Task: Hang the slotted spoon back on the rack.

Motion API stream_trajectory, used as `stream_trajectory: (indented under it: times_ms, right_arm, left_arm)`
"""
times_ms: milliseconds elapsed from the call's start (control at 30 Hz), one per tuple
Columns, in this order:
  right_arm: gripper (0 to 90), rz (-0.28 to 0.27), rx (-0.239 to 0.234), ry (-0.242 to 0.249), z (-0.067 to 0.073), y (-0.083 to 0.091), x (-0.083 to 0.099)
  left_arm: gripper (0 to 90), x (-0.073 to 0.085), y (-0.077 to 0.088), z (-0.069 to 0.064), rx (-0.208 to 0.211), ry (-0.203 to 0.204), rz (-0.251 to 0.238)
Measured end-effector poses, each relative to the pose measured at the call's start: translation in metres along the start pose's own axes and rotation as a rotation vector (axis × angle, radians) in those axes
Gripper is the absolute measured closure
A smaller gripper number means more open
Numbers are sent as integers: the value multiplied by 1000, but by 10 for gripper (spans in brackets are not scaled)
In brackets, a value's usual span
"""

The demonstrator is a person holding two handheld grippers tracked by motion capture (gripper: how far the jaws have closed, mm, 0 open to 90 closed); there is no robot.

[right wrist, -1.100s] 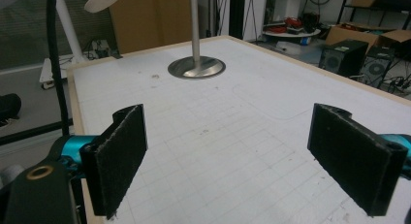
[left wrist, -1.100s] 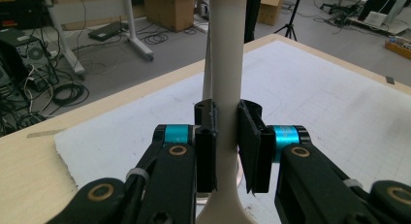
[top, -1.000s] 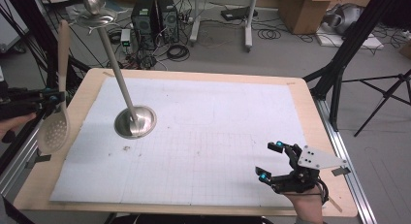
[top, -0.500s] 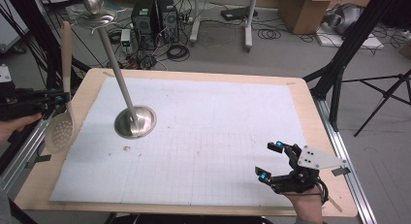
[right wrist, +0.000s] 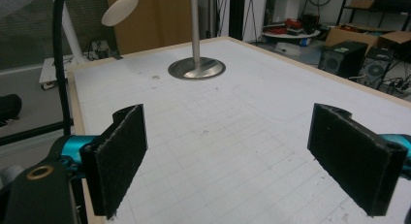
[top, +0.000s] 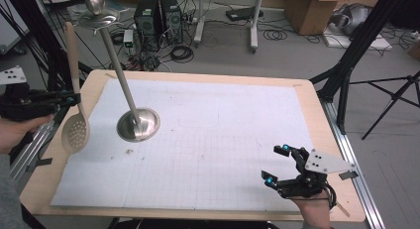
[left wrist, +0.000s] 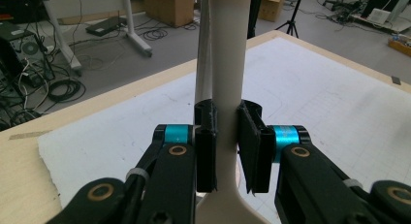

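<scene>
My left gripper (top: pixel 74 97) is shut on the handle of a beige slotted spoon (top: pixel 75 132) at the table's left edge. The spoon hangs nearly upright, bowl down, over the mat's left border. In the left gripper view both pads press on the spoon handle (left wrist: pixel 228 64), with my left gripper (left wrist: pixel 228 146) low in the picture. A metal stand (top: pixel 138 124) with a round base and a leaning pole rises just right of the spoon. My right gripper (top: pixel 275 165) rests open near the front right corner, and between the jaws of my right gripper (right wrist: pixel 242 156) there is nothing.
A white grid mat (top: pixel 223 130) covers most of the wooden table (top: pixel 317 115). Black frame poles stand by the left edge and a dark tripod leg (top: pixel 346 65) at the right. Computer towers (top: pixel 156 16), cables and cardboard boxes lie on the floor beyond.
The spoon's bowl has swung to the right, toward the stand, and the spoon now hangs more upright. The right gripper has stayed still.
</scene>
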State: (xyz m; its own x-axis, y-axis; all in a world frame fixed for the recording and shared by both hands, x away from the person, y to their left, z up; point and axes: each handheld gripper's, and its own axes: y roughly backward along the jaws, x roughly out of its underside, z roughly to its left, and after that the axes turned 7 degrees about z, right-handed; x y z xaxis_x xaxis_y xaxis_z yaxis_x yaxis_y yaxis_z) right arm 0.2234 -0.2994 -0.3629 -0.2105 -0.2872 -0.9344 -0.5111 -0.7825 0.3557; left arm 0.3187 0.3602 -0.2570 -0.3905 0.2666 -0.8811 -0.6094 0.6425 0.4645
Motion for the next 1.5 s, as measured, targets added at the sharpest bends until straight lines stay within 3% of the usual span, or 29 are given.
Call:
stream_trajectory:
  times_ms: [600,1000,1167,1500]
  right_arm:
    - [132,1,-4,-6,1,1,0]
    - [132,0,-5,-8,1,1,0]
    - [133,5,-6,-3,1,-1,0]
    - [132,3,-7,1,2,-1,-1]
  left_arm:
    - [775,-6,-22,-6,-44,-3,11]
    - [771,-7,-31,-9,-64,-1,0]
    - [760,-4,-35,-10,-92,-4,-15]
    - [576,1,-33,-14,-85,-16,-63]
